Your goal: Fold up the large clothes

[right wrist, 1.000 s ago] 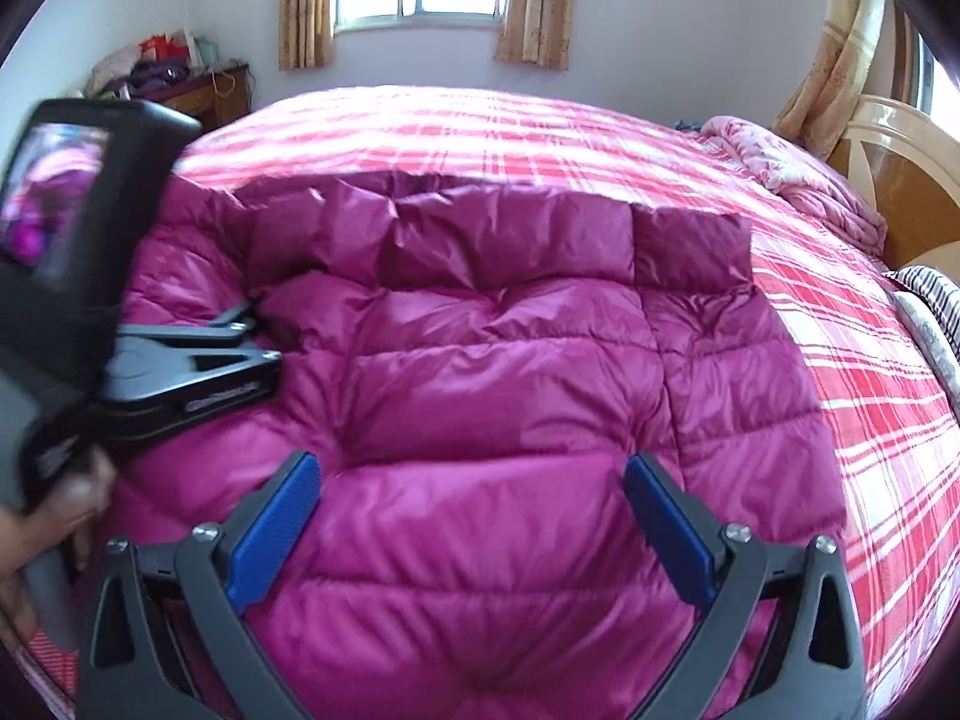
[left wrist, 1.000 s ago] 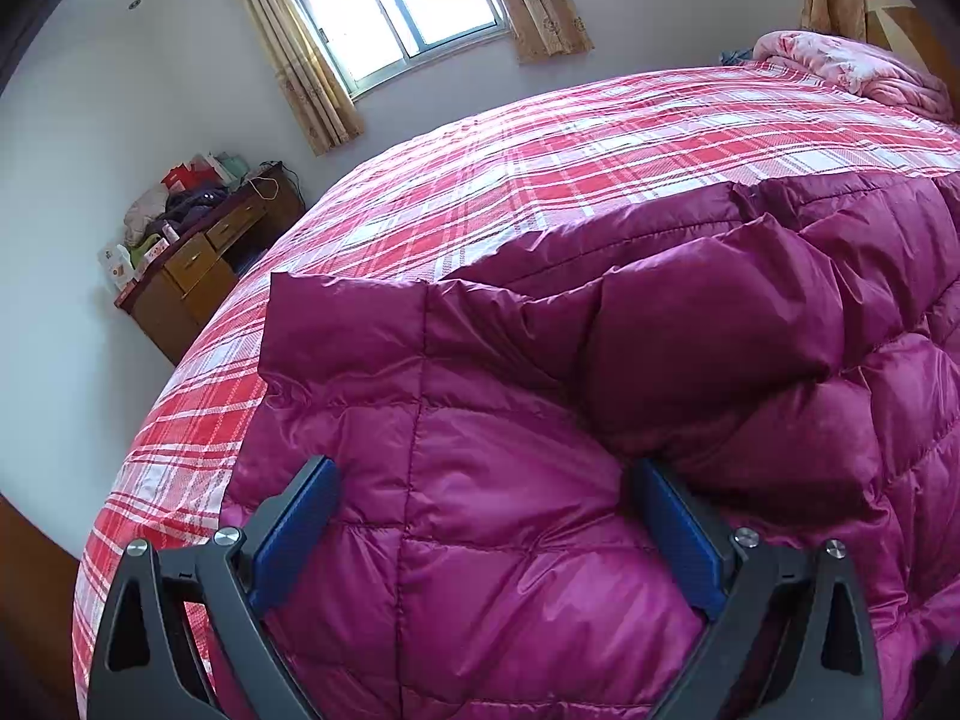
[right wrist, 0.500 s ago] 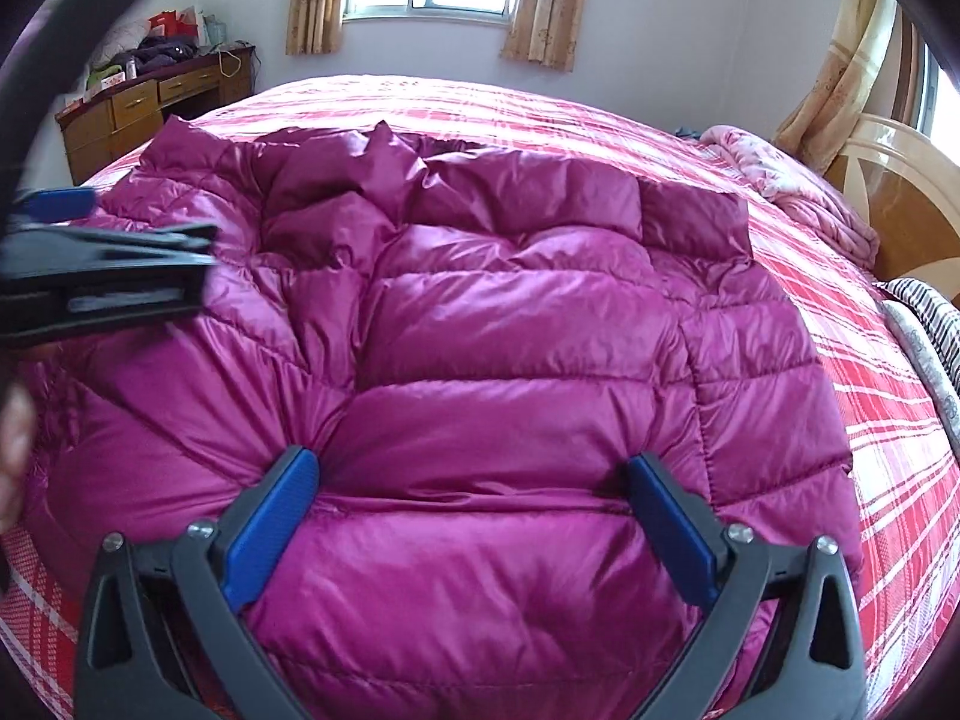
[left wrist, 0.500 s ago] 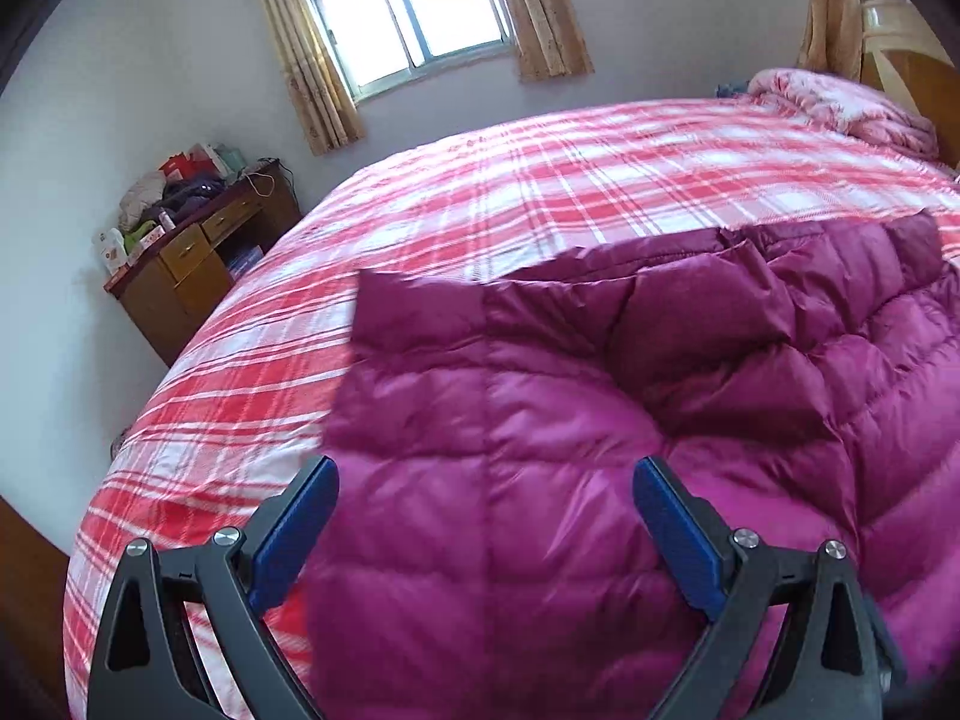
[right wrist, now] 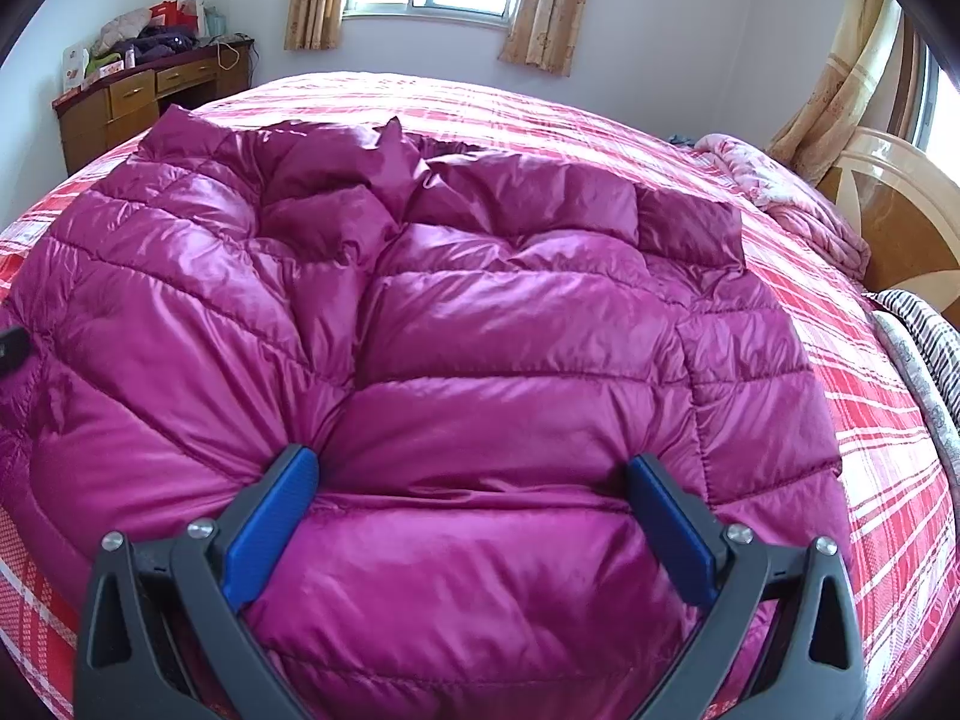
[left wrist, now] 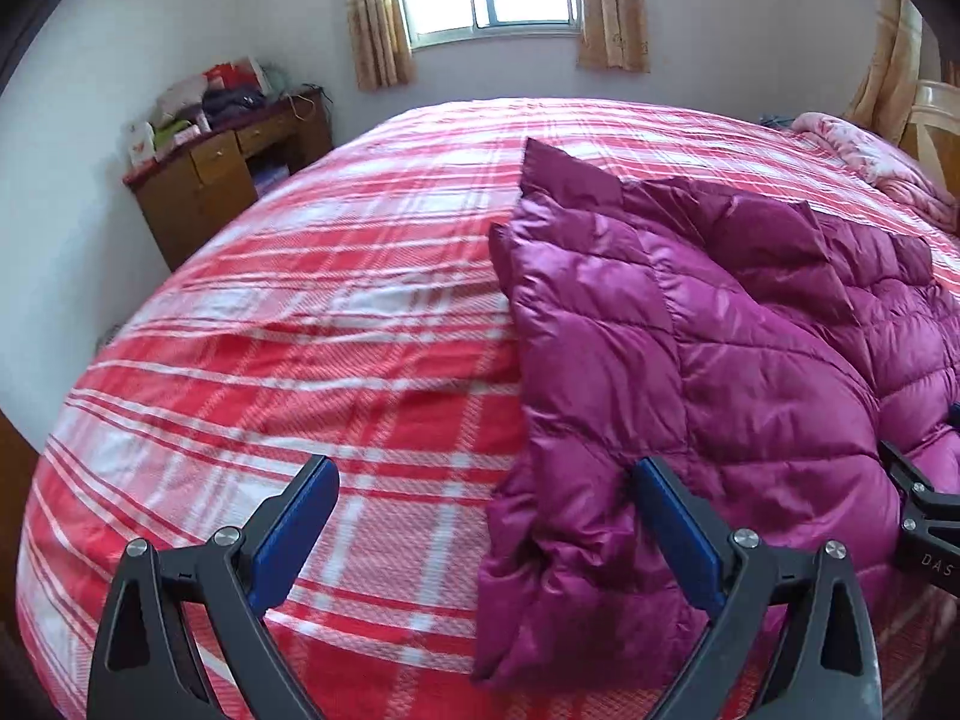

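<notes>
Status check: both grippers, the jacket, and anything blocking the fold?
Left gripper open, empty, at jacket's edge. Right gripper open over magenta puffer jacket, spread rumpled on plaid bed. No obstruction visible.

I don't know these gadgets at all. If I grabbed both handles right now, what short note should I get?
Left tool: open, holding nothing, over the plaid bedspread by the left edge of the jacket.
Right tool: open, holding nothing, low over the near part of the jacket; whether its fingers press into the fabric is hard to tell.
The magenta puffer jacket lies spread on the bed, puffy and wrinkled; its left side looks turned in over the body.
Done: probably a first fold on the left side.
Left: smooth it, fold in the other side, then fold it smaller.
</notes>
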The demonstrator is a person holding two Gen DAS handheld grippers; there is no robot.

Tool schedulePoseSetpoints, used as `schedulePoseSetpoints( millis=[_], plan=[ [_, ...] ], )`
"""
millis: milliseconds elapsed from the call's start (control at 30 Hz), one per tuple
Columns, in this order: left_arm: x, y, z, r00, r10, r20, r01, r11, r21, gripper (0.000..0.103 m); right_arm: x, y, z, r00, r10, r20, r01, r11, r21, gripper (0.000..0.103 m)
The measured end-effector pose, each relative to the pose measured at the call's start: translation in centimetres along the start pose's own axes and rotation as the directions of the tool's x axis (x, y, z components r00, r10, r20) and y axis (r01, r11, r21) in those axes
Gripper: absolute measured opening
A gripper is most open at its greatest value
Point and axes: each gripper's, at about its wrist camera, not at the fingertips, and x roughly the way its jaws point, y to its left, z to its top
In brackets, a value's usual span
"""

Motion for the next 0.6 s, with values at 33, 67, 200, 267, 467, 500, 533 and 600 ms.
schedulePoseSetpoints(
  millis=[33, 67, 200, 267, 467, 500, 533, 600],
  plan=[
    [0.2, -0.2, -0.1, 1.000, -0.003, -0.003, 0.003, 1.000, -0.001, 0.099, -0.3, -0.2, 0.3, 1.000, 0.010, -0.009, -0.010, 1.000, -0.002, 0.103],
    [0.5, -0.3, -0.1, 1.000, -0.007, -0.005, 0.007, 1.000, -0.002, 0.099, -0.8, -0.5, 0.7, 1.000, 0.020, -0.011, -0.020, 1.000, 0.006, 0.098],
    [1.1, -0.1, -0.1, 0.998, -0.058, -0.025, 0.057, 0.998, -0.040, 0.099, -3.1, -1.5, 4.5, 0.994, -0.030, 0.105, 0.027, 0.999, 0.036, 0.089],
    [1.5, 0.0, 0.0, 0.995, -0.088, -0.039, 0.086, 0.995, -0.056, 0.099, -1.5, -1.5, 6.6, 0.996, -0.042, 0.079, 0.039, 0.999, 0.036, 0.089],
    [2.2, 0.1, 0.3, 0.985, -0.162, -0.059, 0.157, 0.984, -0.081, 0.099, 6.3, -0.8, 8.4, 0.993, -0.065, -0.101, 0.065, 0.998, -0.003, 0.087],
    [2.4, 0.0, 0.3, 0.982, -0.179, -0.063, 0.174, 0.981, -0.081, 0.098, 6.7, -0.9, 8.3, 0.993, -0.070, -0.090, 0.070, 0.998, 0.003, 0.089],
    [2.5, -0.1, 0.4, 0.978, -0.199, -0.065, 0.193, 0.978, -0.080, 0.095, 6.8, -0.9, 8.1, 0.994, -0.081, -0.079, 0.082, 0.997, 0.008, 0.090],
    [2.8, -0.4, 0.4, 0.966, -0.247, -0.078, 0.241, 0.967, -0.076, 0.086, 6.9, -1.0, 7.9, 0.994, -0.077, -0.073, 0.078, 0.997, 0.020, 0.091]
  ],
)
